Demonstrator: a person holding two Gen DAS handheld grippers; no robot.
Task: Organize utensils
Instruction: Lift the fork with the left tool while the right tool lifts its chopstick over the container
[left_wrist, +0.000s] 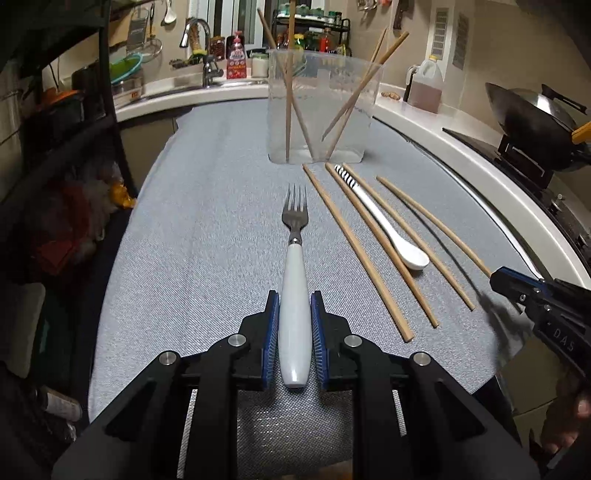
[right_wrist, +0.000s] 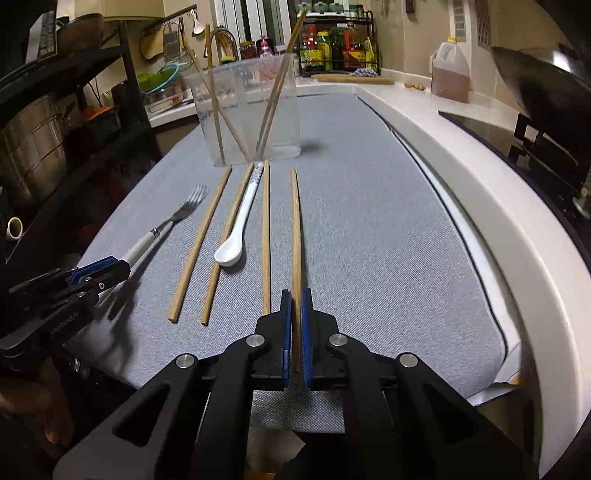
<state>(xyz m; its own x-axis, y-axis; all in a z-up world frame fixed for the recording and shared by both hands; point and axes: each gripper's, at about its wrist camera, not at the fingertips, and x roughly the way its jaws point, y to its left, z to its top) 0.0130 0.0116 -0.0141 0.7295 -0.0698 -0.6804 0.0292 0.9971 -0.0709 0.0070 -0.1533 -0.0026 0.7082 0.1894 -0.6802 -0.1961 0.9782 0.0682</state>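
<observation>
Grey mat (left_wrist: 207, 221); fork (left_wrist: 294, 280), chopstick (right_wrist: 296, 236) clamped.

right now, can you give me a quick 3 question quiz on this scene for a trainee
1. True or false: the left tool has its pads on either side of the white handle of the fork.
2. Multiple choice: what sits between the pads of the right tool? A) the white spoon B) a chopstick C) nothing
3. Short answer: how many chopsticks stand in the clear container, and how many lie on the grey mat?

Key
1. True.
2. B, the rightmost chopstick on the mat.
3. Four stand in the container; four lie on the mat, with the white spoon among them.
</observation>
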